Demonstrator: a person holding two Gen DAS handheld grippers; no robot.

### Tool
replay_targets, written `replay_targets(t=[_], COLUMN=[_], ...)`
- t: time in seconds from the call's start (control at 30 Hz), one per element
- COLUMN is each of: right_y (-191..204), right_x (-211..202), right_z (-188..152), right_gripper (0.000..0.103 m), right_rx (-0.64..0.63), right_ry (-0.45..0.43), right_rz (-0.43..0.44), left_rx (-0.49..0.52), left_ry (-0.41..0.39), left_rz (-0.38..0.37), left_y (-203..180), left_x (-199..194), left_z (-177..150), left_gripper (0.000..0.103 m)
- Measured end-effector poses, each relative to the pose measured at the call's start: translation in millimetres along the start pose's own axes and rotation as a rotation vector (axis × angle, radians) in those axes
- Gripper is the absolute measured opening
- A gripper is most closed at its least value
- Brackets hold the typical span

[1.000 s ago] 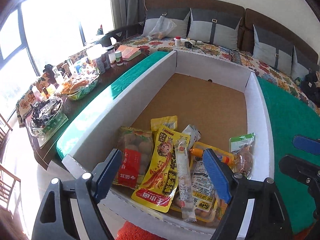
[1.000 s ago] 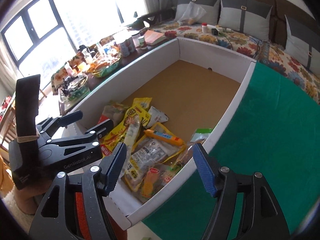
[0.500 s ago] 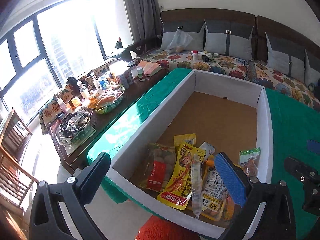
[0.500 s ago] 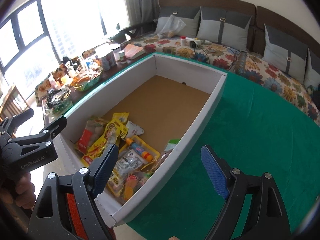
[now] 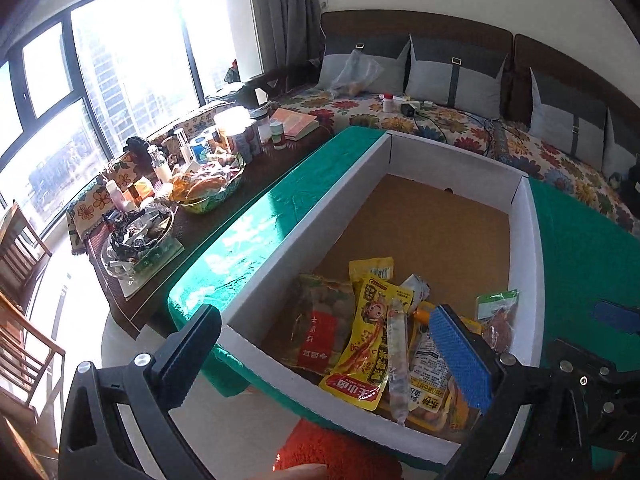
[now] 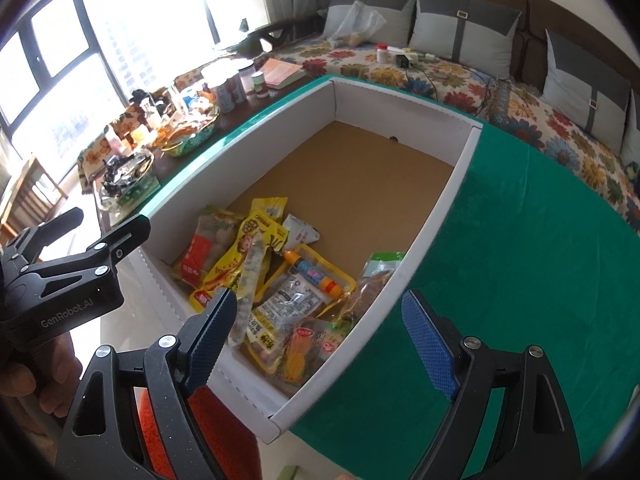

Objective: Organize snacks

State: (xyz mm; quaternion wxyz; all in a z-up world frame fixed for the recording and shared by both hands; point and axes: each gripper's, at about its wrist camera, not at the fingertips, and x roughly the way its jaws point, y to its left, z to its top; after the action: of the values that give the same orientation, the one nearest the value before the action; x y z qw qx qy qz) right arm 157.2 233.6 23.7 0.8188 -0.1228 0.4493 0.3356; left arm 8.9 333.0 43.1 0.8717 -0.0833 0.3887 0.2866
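Note:
A long white box (image 5: 280, 248) with a brown cardboard floor lies on a green cloth. Several snack packets are piled at its near end: a yellow cartoon packet (image 5: 368, 344), a red-labelled meatball packet (image 5: 320, 332), a clear sausage stick (image 5: 398, 356) and a green-topped packet (image 5: 496, 312). My left gripper (image 5: 328, 356) hangs open above the box's near left corner, holding nothing. In the right wrist view the same box (image 6: 432, 216) holds an orange sausage tube (image 6: 316, 274). My right gripper (image 6: 320, 340) stands open and empty over the near right corner.
Green cloth (image 6: 520, 280) covers the table right of the box. A dark side table (image 5: 200, 184) crowded with bottles and bowls runs along the left by the window. A floral sofa (image 5: 440, 120) with grey cushions lies beyond. A wooden chair (image 5: 20, 280) stands far left.
Both grippers have opened wider. The left one has risen and drawn back from the snack pile, so more of the room shows. The packets lie as before.

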Motion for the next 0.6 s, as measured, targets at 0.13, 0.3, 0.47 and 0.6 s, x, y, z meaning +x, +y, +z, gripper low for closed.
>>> replay_targets(t=[0.13, 0.3, 0.47, 0.6], right_y=[0.7, 6.7, 10.3, 10.9], right_x=[-0.7, -1.2, -0.3, 0.1], right_z=[1.0, 2.1, 0.8, 1.0], right_gripper=[0.087, 0.087, 0.087, 0.087], right_rx=[0.001, -0.018, -0.032, -0.032], right_ry=[-0.001, -0.007, -0.005, -0.005], right_rz=[-0.005, -0.007, -0.006, -0.006], left_rx=[-0.005, -0.012, -0.024, -0.012], left_ry=[0.010, 0.009, 0.008, 0.007], left_rz=[-0.015, -0.014, -0.027, -0.027], left_y=[-0.3, 1.4, 3.6, 1.8], left_x=[1.6, 2.2, 2.3, 2.9], left_z=[-1.3, -0.8, -0.7, -0.8], left_gripper=[0.103, 0.103, 0.103, 0.103])
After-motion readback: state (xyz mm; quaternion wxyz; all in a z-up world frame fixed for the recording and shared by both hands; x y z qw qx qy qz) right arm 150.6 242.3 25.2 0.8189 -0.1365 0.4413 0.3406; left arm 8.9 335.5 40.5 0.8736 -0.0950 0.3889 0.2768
